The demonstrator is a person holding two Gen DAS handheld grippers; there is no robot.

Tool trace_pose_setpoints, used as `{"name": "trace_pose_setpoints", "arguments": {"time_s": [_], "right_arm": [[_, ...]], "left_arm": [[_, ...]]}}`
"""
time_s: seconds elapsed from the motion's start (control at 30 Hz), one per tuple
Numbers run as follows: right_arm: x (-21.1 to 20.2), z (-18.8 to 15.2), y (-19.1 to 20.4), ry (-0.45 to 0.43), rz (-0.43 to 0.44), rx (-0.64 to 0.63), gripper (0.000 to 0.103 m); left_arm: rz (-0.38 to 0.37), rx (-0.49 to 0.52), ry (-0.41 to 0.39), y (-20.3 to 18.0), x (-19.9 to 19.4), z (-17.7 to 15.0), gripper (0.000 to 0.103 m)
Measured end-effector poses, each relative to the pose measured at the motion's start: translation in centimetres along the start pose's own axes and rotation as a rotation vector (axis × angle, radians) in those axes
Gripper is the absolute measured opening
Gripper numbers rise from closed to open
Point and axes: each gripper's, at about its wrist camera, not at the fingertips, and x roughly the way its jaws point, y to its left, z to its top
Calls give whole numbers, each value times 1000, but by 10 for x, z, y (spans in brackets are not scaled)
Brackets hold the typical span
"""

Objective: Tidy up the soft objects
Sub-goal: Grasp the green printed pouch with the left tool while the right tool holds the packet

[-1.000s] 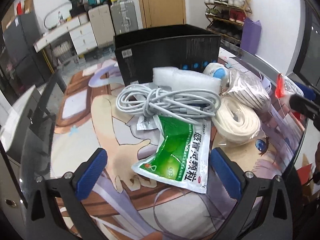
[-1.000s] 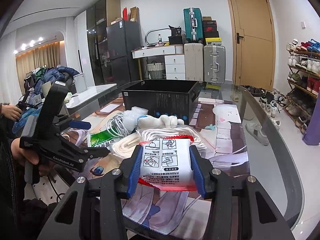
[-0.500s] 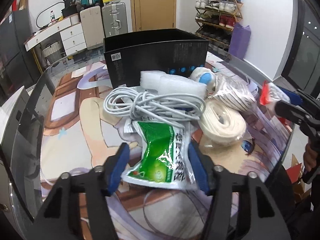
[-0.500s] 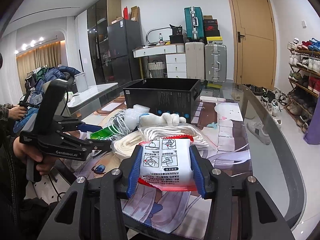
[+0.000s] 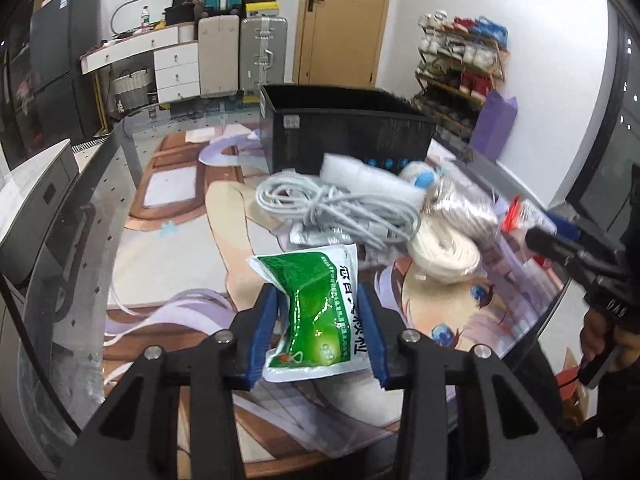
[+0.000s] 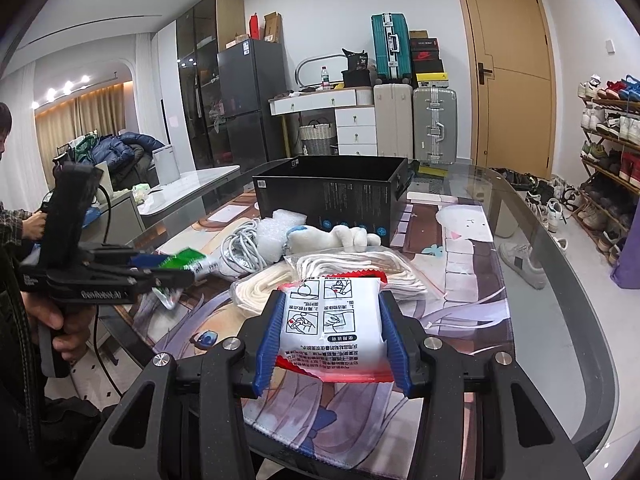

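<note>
Left gripper (image 5: 318, 332) jaws closed most of the way on a green and white foil sachet with Chinese print (image 5: 316, 308), blue pads pressing both its sides. Sachet looks lifted off the glass-topped table with printed anime mat (image 5: 180, 248), crumpled at the pinch, top end sticking out past the fingertips. In right wrist view the same left gripper (image 6: 168, 276) shows at left, held in a hand (image 6: 60, 320), green sachet (image 6: 180, 260) poking from its tips.

Right gripper (image 6: 332, 340) jaws also narrowed on a white plastic pouch with red sealed edges and instruction drawings (image 6: 332, 320), pads on both sides, pouch held above the mat near the table's front edge.

Pile of soft items sits mid-table, beyond both grippers: coiled grey cable bundle (image 5: 340, 208), white foam wrap piece (image 5: 360, 172), white plush toy with blue patch (image 6: 332, 236), bagged cream flat rope coil (image 5: 444, 248), bagged white striped cord bundle (image 6: 356, 268). Cable touches foam wrap; plush lies just in front of the open black cardboard box (image 6: 332, 192). Box stands upright behind the pile, inside not visible.

Background: 2 hard-shell suitcases (image 6: 412, 120), shoe rack (image 6: 612, 136), wooden door (image 6: 508, 60).
</note>
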Motion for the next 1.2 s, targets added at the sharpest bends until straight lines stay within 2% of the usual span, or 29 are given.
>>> {"name": "trace_pose_setpoints", "arguments": {"time_s": [0.13,0.17,0.2,0.27,0.4,0.47,0.53,0.57,0.73,0.8,0.87,0.93,1.2], "right_arm": [[3,2,0,13,-14,-3,47],[4,4,1,16,-16,-5,47],[4,6,2,16,-19,-12,47],[2,11,5,5,-19,-26,47],[4,17,11,5,-22,-42,47],[4,17,11,7,-20,-43,47],[5,16,12,13,-20,-46,47],[6,16,12,18,-19,-46,47],[7,16,11,16,-18,-46,47],[6,16,12,14,-15,-49,47],[5,16,11,12,-16,-49,47],[4,15,11,10,-18,-47,47],[2,15,11,7,-18,-44,47]], "left_arm": [[-11,-20,-50,2,-13,6,39],[-17,-26,-61,2,-15,7,38],[-20,-28,-73,3,-16,9,31],[-27,-22,-88,3,-19,12,31],[-2,8,-29,4,-3,8,31],[-39,3,-15,2,-2,5,35],[-52,17,-1,-5,2,5,60],[-37,25,0,-9,5,5,63],[60,92,74,-27,32,2,63],[71,107,56,-29,34,0,64],[65,101,57,-28,34,0,59],[50,98,56,-25,30,1,37],[24,16,6,-3,5,-2,32]]}}
